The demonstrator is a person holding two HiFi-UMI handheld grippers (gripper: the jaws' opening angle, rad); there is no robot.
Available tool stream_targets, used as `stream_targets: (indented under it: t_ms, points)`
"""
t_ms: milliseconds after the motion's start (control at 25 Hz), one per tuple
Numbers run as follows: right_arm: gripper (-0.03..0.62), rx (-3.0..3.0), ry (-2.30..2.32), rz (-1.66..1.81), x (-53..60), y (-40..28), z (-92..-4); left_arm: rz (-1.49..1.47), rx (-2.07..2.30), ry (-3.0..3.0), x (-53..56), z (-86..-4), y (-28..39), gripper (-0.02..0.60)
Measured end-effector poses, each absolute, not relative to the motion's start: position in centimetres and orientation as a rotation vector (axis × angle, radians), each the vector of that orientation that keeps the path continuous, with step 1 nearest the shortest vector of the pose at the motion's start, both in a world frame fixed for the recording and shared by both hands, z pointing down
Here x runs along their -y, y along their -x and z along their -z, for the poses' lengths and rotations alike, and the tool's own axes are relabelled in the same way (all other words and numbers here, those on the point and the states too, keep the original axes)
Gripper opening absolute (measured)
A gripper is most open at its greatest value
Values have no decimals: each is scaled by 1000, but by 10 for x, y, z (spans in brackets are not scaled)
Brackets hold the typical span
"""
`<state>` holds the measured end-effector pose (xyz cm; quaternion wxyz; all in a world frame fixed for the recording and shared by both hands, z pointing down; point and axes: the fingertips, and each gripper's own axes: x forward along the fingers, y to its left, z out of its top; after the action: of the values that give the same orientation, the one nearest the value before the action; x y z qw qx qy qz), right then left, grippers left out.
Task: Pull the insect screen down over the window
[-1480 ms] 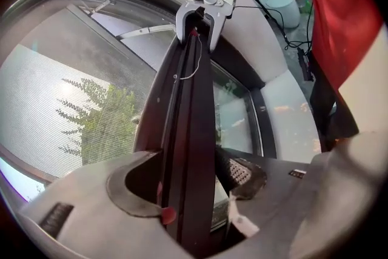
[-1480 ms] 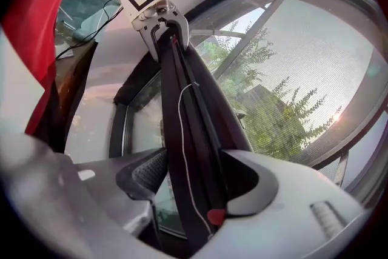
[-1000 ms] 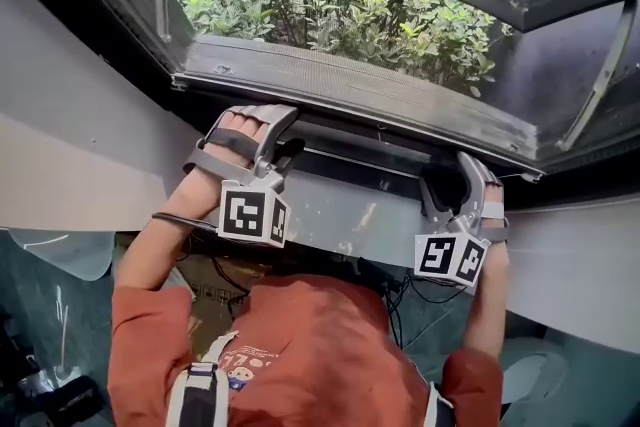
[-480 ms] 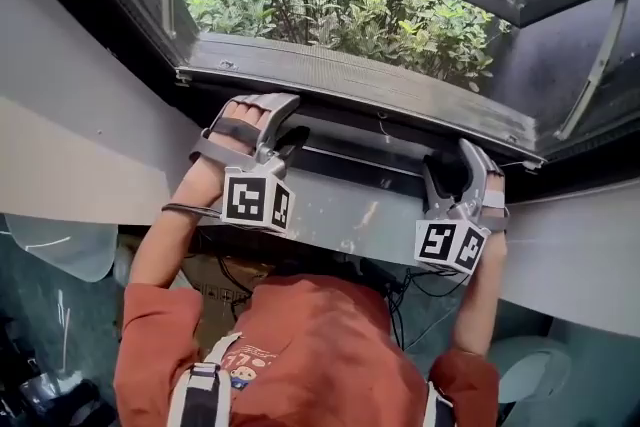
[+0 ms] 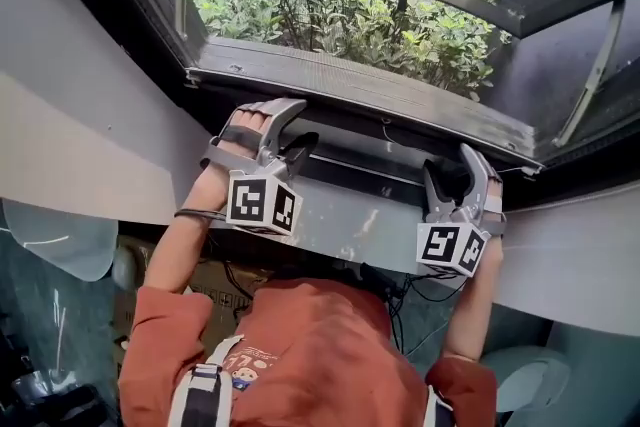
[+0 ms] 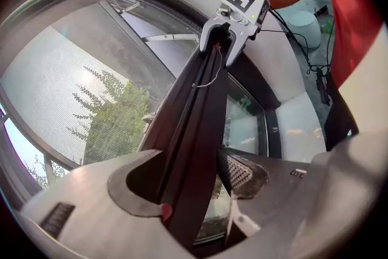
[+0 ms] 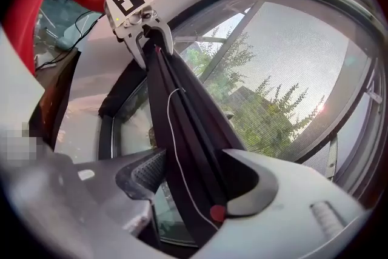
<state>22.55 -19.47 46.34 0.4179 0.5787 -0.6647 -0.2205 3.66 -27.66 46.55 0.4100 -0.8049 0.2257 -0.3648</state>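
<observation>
Head view: The person in a red shirt [image 5: 310, 355] leans over a gray sill [image 5: 350, 220] at the foot of an open window. Green shrubs [image 5: 330, 5] show outside. The left gripper [image 5: 292, 143] and the right gripper [image 5: 452, 177] both sit on the dark pull bar [image 5: 360, 169] of the insect screen, the left one at its left end and the right one at its right end. The bar lies low, just beyond the sill's far edge. Each marker cube faces the person on the near side.

Left gripper view: The jaws are closed on the pull bar. The bar sits in the curved recess of one jaw, and the ribbed pad [image 6: 241, 174] of the other jaw lies against the bar's opposite edge. The bar runs away to the right gripper, which clasps its far end. To the left of the bar, the screen mesh [image 6: 54, 88] spans the window opening, and trees show through it.

Right gripper view: The jaws are likewise clamped across the bar. A thin white cord [image 7: 173, 130] runs along the bar's face. The left gripper grips the far end. The mesh covers the opening to the right of the bar.
</observation>
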Motion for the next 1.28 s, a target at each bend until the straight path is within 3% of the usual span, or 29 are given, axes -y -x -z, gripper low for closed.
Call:
stream_targets:
  t_ms: [1280]
  points:
    - [295, 2122, -1881, 468, 150, -200, -422, 163, -1067, 2643, 229, -430, -18, 276]
